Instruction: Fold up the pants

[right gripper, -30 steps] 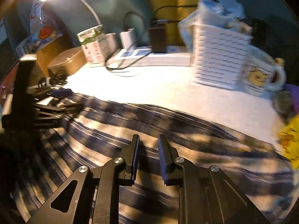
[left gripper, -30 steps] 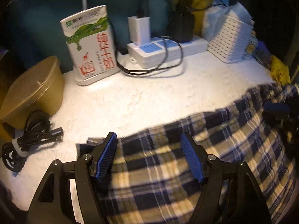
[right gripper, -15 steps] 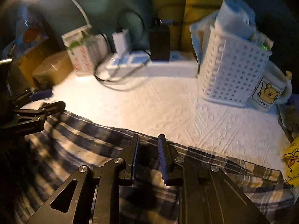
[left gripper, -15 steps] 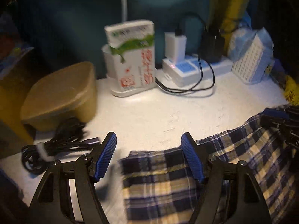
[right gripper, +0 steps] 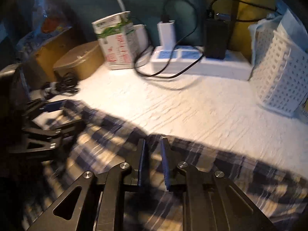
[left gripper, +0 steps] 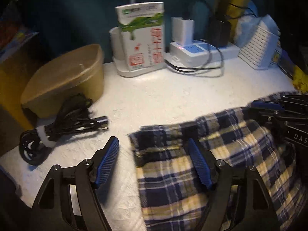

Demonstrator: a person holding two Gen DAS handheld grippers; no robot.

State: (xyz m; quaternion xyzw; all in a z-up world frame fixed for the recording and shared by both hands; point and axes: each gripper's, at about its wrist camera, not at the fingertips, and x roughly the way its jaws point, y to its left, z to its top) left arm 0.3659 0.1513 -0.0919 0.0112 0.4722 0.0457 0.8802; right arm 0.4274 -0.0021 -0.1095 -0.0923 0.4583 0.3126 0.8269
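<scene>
Since the earlier frame, the pants (left gripper: 221, 165) have shifted toward the right of the left wrist view: their end, formerly spanning both fingers of the left gripper (left gripper: 154, 165), now lies only between the middle of the gap and the right finger, and bare counter (left gripper: 173, 96) shows beside the left finger. The left gripper stands spread, its jaws opening slightly; cloth lies under the gap but neither pad presses on it. The right gripper (right gripper: 153, 163) hovers over the cloth's far edge with its jaws nearly together and closing; a dark fold may sit between them, but blur prevents confirming a pinch. The pants lie across the near part of the counter, spanning both grippers. Compared with before, more white counter is exposed behind the cloth in the right wrist view, and the cable (left gripper: 57, 123) and bowl (left gripper: 65, 79) now fill the left side of the left view. Judged from this, the cloth is being drawn sideways to set up a fold; no fold is completed yet.
</scene>
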